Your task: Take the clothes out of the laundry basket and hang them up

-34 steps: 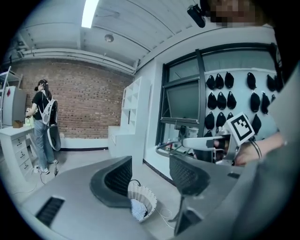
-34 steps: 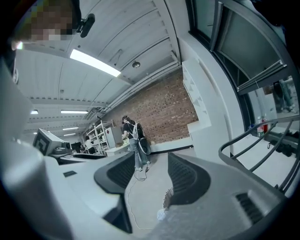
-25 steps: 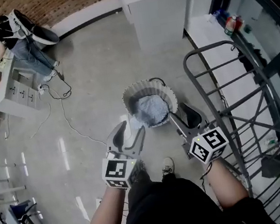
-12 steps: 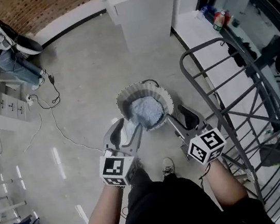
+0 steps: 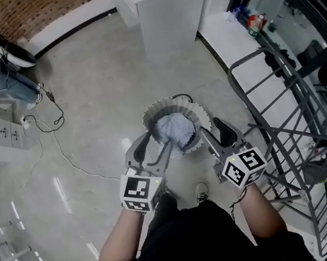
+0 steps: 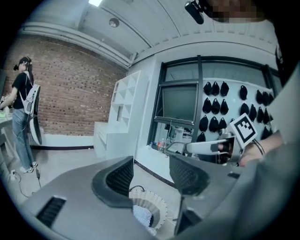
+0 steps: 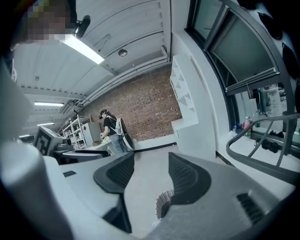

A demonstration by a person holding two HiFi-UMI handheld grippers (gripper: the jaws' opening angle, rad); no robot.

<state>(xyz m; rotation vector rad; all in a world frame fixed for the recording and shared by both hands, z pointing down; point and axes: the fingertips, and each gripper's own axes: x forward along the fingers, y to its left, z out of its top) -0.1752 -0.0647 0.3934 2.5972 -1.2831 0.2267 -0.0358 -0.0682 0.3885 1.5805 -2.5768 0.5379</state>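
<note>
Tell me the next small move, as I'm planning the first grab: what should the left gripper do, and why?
Probably lower the left gripper toward the pale blue clothes in the laundry basket: its jaws stand open and empty above the rim, and the clothes lie bunched inside, untouched.

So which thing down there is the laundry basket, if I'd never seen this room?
Start at the big grey metal drying rack on the right of the head view. On the shiny floor just left of it stands a round laundry basket. It alone has a white ribbed wall and a crumpled pale blue cloth inside.
</note>
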